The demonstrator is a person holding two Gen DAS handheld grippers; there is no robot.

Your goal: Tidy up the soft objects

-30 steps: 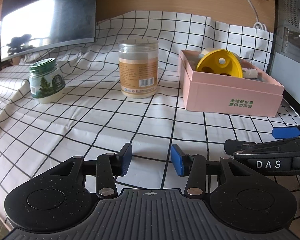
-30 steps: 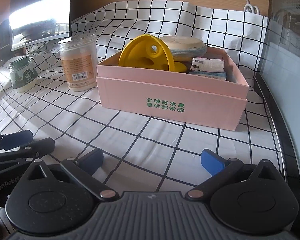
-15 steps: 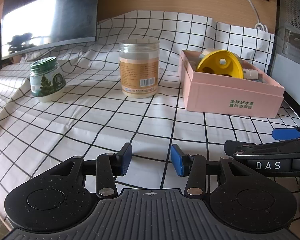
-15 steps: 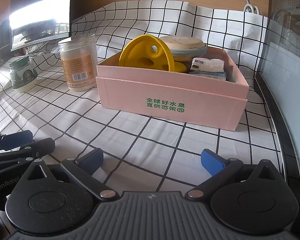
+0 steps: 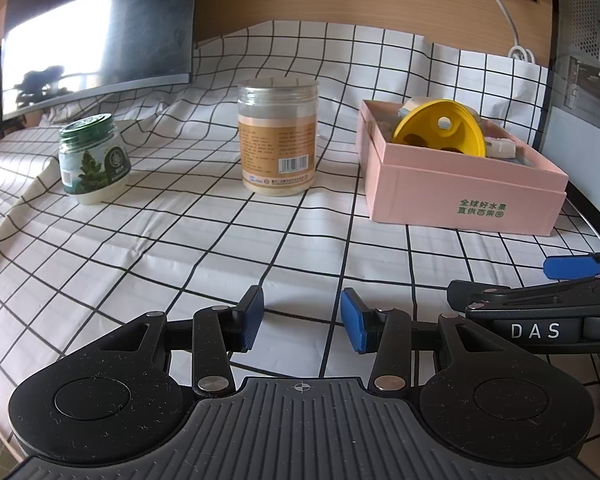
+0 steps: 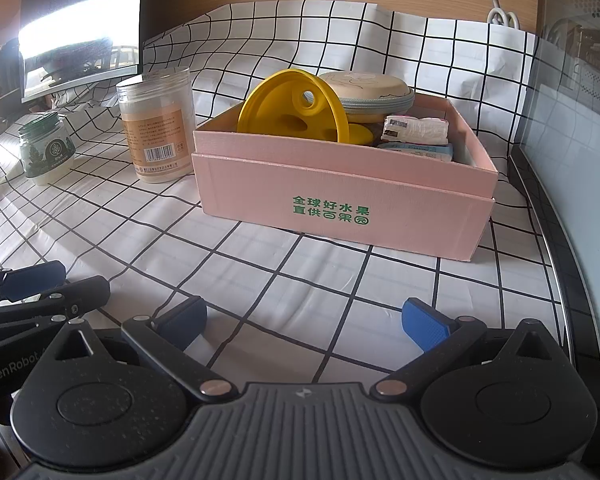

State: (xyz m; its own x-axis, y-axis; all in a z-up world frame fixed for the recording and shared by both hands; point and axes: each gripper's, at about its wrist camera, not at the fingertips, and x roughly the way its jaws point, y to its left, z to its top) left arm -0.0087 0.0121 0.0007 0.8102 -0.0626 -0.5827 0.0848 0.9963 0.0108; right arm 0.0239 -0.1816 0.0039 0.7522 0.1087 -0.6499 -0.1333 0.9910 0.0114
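Our left tool (image 5: 300, 320) and right tool (image 6: 304, 320) hang released above the checked surface (image 6: 260, 264), grasping nothing. The soft things, maybe tissue packs (image 6: 416, 130), lie inside the pink box (image 6: 340, 196).

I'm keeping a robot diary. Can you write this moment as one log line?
left gripper: open, empty | right gripper: open, empty | pink box: holds yellow lid, zip case, packets

A bench (image 5: 260, 240) covered with a white cloth (image 6: 284, 280) checked in black lines carries three things. A pink box (image 6: 340, 196) stands on the cloth; just to its left stands a tall clear jar (image 5: 278, 140), and farther left a small green-lidded jar (image 5: 92, 158).
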